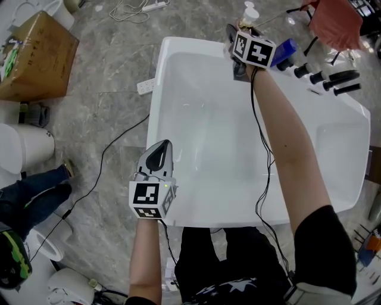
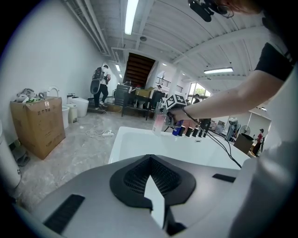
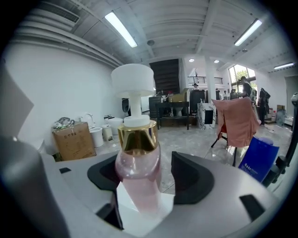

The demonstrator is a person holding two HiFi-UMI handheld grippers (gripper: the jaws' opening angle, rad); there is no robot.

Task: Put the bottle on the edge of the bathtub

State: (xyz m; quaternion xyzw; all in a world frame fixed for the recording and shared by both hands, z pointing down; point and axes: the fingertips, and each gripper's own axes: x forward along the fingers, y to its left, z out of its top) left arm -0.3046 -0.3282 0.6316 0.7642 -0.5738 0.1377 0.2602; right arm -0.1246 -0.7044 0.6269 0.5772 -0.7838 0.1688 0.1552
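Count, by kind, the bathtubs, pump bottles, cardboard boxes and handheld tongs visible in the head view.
Bathtub: 1
Pump bottle: 1
Cardboard box: 1
Tongs: 2, left tongs and right tongs
Total: 5

The bottle [image 1: 250, 11] is set on the far rim of the bathtub [image 1: 158, 101], between the parted jaws of the right gripper [image 3: 149, 181]. A row of containers [image 1: 324, 77] is ranged along that rim to its right. The left gripper [image 1: 159, 156] is held over the near left rim. A cardboard box [image 1: 36, 56] is placed on the floor [image 1: 107, 71], left of the bathtub.
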